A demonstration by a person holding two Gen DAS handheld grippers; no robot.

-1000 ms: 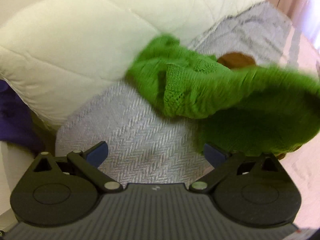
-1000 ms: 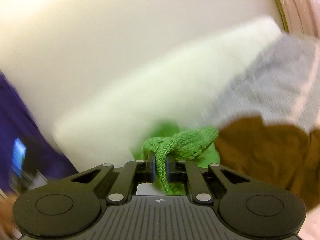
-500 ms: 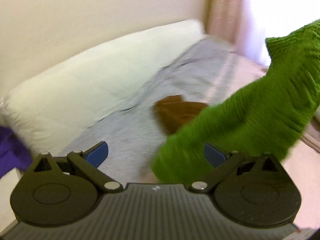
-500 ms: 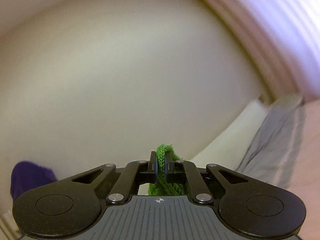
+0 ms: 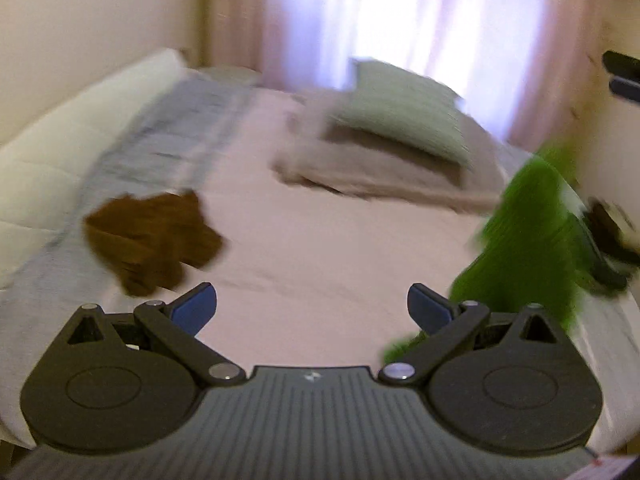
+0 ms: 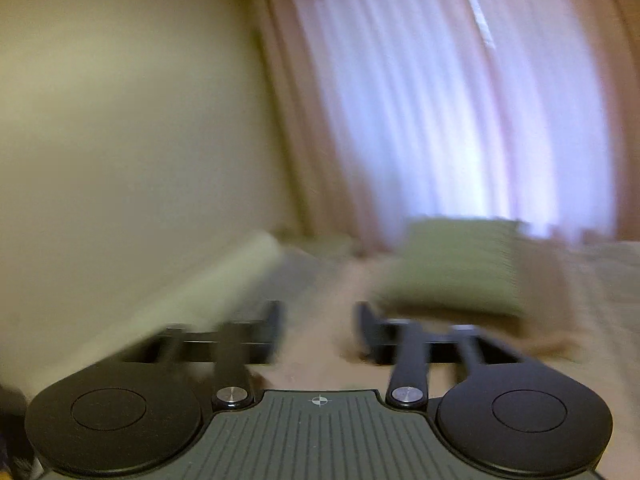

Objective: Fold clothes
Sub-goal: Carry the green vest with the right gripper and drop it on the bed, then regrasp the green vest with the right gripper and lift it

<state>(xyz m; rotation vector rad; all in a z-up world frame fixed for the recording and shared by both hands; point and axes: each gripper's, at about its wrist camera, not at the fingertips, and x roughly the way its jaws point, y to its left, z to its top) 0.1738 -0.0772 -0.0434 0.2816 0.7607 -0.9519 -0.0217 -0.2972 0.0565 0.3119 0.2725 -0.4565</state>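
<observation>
- The right claw (image 6: 318, 332) is seen spread wide with nothing between its fingers; its jaws have just been opening, and no green knit is left in them.
- The left claw (image 5: 312, 306) is held wide open as well, and only bare bed (image 5: 320, 248) is seen between its blue pads.
- The green sweater (image 5: 524, 248) is placed at the right edge of the left wrist view, blurred, beside and partly behind the right finger of the left claw; whether it is resting on the bed or in the air cannot be told.
- A brown garment (image 5: 152, 236) is seen lying crumpled on the grey blanket (image 5: 160, 136), apart from the sweater.
- Risk, as judged: with neither claw closed on it, the sweater may be left bunched or near the bed's right edge, so it could slide off or need spreading again before any fold.
- Risk, as judged: heavy blur suggests fast travel, so a hasty re-grasp could catch several layers at once.
- Both garments are shown only by the left wrist view; wall, pink curtain (image 6: 460, 100) and a green pillow (image 6: 452, 264) are shown by the right wrist view, with no clothing at all.
</observation>
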